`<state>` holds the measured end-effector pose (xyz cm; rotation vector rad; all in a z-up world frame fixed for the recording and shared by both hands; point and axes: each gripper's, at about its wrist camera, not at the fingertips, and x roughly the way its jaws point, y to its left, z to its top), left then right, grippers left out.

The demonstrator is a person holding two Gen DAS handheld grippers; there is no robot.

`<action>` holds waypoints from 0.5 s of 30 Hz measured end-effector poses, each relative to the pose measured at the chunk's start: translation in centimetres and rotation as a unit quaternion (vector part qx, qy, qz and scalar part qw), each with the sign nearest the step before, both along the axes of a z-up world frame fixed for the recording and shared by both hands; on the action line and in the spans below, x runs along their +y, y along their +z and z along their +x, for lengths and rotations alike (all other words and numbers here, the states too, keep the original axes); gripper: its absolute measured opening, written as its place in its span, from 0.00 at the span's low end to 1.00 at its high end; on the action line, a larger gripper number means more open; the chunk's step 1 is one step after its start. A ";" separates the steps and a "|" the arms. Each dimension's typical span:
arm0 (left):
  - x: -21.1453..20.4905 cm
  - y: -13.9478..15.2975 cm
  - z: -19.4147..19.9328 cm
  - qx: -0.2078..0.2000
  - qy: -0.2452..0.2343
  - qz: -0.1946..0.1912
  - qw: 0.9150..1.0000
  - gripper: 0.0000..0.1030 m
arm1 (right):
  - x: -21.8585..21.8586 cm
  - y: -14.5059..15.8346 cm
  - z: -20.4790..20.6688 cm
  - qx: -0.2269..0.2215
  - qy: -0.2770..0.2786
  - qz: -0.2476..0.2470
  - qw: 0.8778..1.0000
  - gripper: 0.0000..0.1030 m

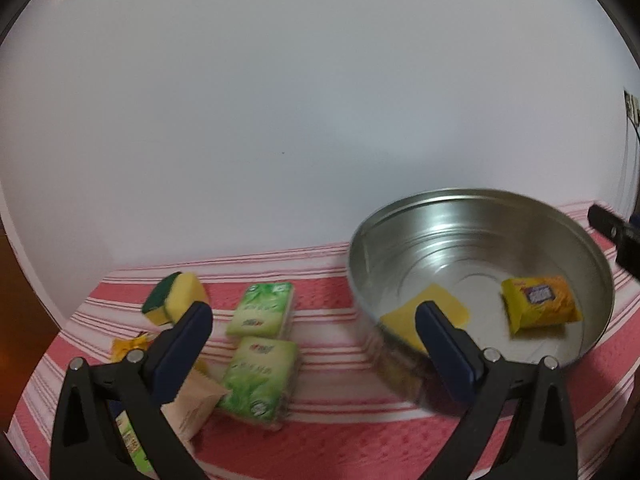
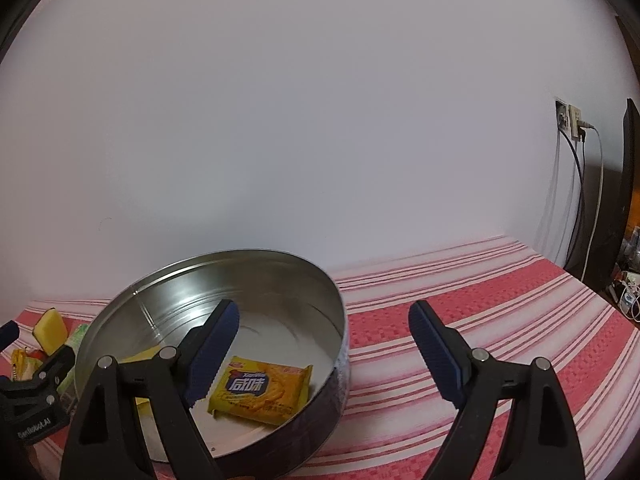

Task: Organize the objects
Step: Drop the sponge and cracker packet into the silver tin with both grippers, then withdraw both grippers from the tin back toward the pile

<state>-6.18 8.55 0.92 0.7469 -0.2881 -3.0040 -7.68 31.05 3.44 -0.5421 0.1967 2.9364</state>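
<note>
A round metal tin (image 1: 472, 216) stands on the red striped cloth; it also shows in the right wrist view (image 2: 280, 268). Inside lie a yellow biscuit packet (image 1: 540, 300) (image 2: 262, 388) and a yellow sponge (image 1: 404, 314). Left of the tin lie two green tissue packs (image 1: 262, 310) (image 1: 260, 380), a yellow-green sponge (image 1: 180, 296), a beige packet (image 1: 196, 404) and a yellow wrapper (image 1: 126, 346). My left gripper (image 1: 314, 334) is open and empty above the gap between the tissue packs and the tin. My right gripper (image 2: 324, 328) is open and empty over the tin's right rim.
A white wall stands close behind the table. The striped cloth (image 2: 500, 312) stretches to the right of the tin. A wall socket with cables (image 2: 572, 124) and a dark screen edge (image 2: 628, 200) are at the far right.
</note>
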 end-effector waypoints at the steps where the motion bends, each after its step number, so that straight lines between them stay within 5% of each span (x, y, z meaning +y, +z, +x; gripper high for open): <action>1: -0.2 -0.1 0.1 0.000 0.002 -0.002 1.000 1.00 | -0.1 0.0 0.2 0.004 0.000 -0.001 1.000 0.86; 15: -3.6 -0.3 2.6 0.001 0.017 0.000 1.000 1.00 | -2.9 -0.4 1.2 0.002 -0.017 0.023 1.000 0.86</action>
